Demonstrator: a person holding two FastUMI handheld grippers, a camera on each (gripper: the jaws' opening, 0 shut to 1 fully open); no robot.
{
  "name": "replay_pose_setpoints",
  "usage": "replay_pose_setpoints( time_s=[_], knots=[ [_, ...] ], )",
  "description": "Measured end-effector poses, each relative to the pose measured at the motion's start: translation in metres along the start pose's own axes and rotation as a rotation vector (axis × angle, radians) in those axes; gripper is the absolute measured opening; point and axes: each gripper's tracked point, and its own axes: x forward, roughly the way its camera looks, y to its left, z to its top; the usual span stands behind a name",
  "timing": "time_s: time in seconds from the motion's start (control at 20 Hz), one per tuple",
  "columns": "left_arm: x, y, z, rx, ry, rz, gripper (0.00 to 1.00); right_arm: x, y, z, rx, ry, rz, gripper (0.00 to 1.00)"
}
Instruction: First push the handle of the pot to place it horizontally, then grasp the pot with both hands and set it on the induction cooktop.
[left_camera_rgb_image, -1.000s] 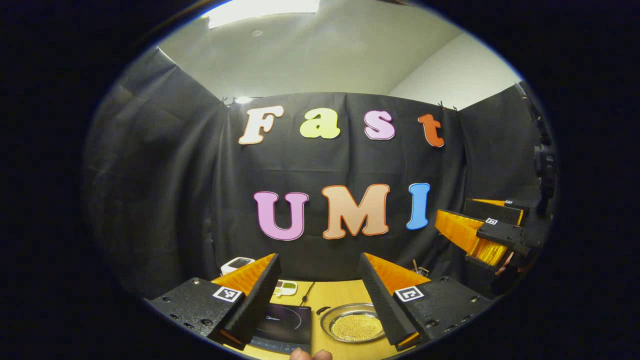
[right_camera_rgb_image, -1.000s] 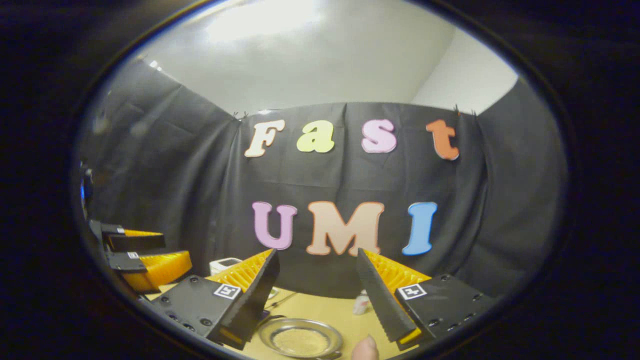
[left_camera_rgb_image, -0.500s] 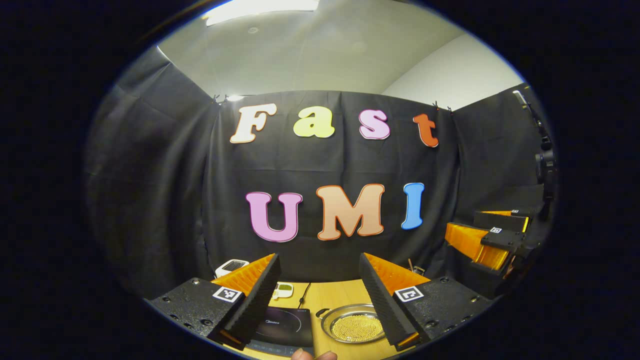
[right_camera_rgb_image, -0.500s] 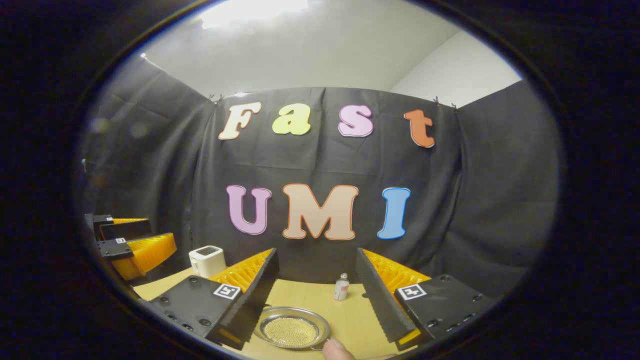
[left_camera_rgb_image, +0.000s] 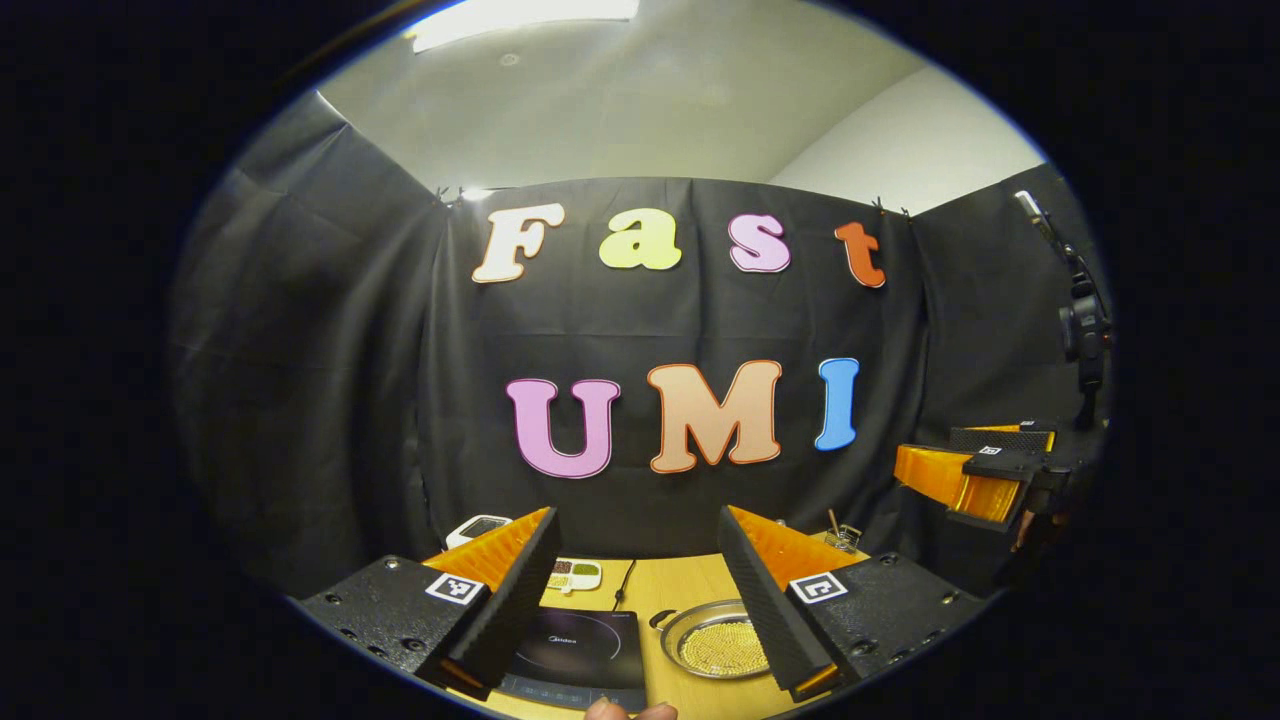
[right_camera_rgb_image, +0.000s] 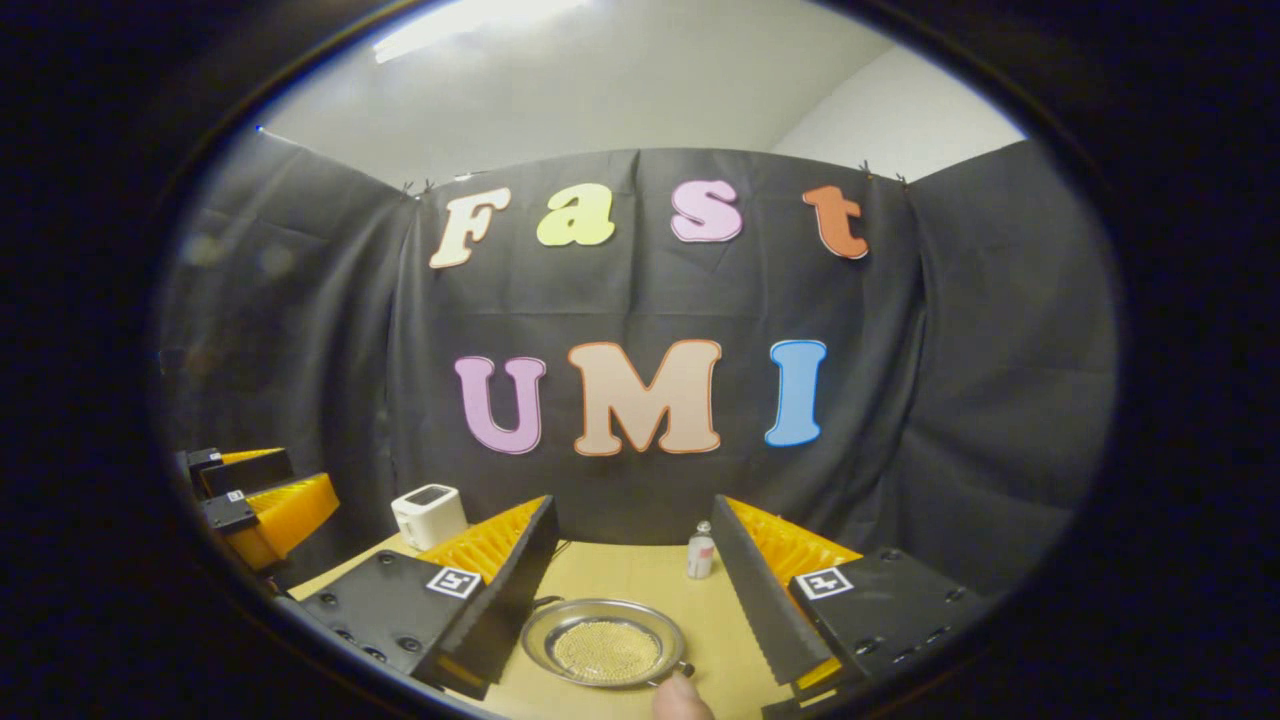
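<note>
Both grippers hover above the wooden table (right_camera_rgb_image: 640, 570) with jaws spread wide and empty, the left gripper (left_camera_rgb_image: 635, 600) over the induction cooktop (left_camera_rgb_image: 585, 645), the right gripper (right_camera_rgb_image: 635, 590) over the pot (right_camera_rgb_image: 605, 645) sitting just right of that cooktop

bottle (right_camera_rgb_image: 701, 553) behind pot (right_camera_rgb_image: 604, 643) — toaster (right_camera_rgb_image: 429, 515) left

Light wooden tabletop (right_camera_rgb_image: 640, 580) here. A shallow metal pot (right_camera_rgb_image: 604, 642) sits on it, with a black induction cooktop (left_camera_rgb_image: 585, 645) just beside. Farther back stand a white toaster (right_camera_rgb_image: 428, 515), a small bottle (right_camera_rgb_image: 701, 552) and a small white dish (left_camera_rgb_image: 574, 572).
</note>
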Motion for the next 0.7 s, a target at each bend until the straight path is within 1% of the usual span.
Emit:
replay_pose_setpoints(
  time_s=[0.05, 0.1, 0.15, 0.2, 0.25, 0.35, 0.4, 0.45, 0.5, 0.55, 0.6, 0.65, 0.7],
  knots=[
    [-0.001, 0.003, 0.0, 0.0, 0.002, 0.0, 0.95, 0.001, 0.002, -0.003, -0.006, 0.009, -0.009, 0.99],
    [-0.003, 0.007, -0.003, -0.003, 0.004, 0.002, 0.95, 0.003, 0.003, -0.004, -0.02, 0.014, -0.015, 0.94],
    [-0.003, 0.011, -0.003, -0.01, 0.003, 0.002, 0.95, 0.002, 0.008, -0.004, -0.035, 0.019, -0.016, 0.78],
    [-0.004, 0.014, -0.004, -0.019, 0.004, 0.0, 0.95, 0.003, 0.013, -0.006, -0.05, 0.028, -0.015, 0.73],
    [-0.005, 0.016, -0.005, -0.028, 0.003, -0.003, 0.92, 0.002, 0.015, -0.013, -0.065, 0.043, -0.023, 0.63],
    [-0.006, 0.022, -0.004, -0.042, 0.0, -0.012, 0.92, 0.001, 0.018, -0.024, -0.073, 0.081, -0.045, 0.41],
    [-0.007, 0.025, -0.006, -0.048, 0.001, -0.018, 0.92, 0.0, 0.023, -0.026, -0.062, 0.082, -0.043, 0.35],
    [-0.007, 0.028, -0.006, -0.056, -0.005, -0.027, 0.92, 0.003, 0.02, -0.032, -0.07, 0.096, -0.076, 0.34],
    [-0.008, 0.03, -0.005, -0.062, -0.014, -0.035, 0.95, 0.001, 0.018, -0.034, -0.083, 0.102, -0.097, 0.26],
    [-0.008, 0.032, -0.005, -0.064, -0.021, -0.042, 0.95, 0.0, 0.019, -0.039, -0.085, 0.117, -0.101, 0.15],
    [-0.008, 0.034, -0.008, -0.065, -0.019, -0.048, 0.95, -0.002, 0.024, -0.043, -0.069, 0.138, -0.084, 0.06],
    [-0.009, 0.035, -0.012, -0.066, -0.007, -0.052, 0.92, -0.001, 0.022, -0.053, -0.058, 0.167, -0.089, 0.13],
    [-0.009, 0.036, -0.014, -0.072, -0.007, -0.056, 0.92, -0.004, 0.021, -0.057, -0.047, 0.185, -0.084, 0.04]
  ],
)
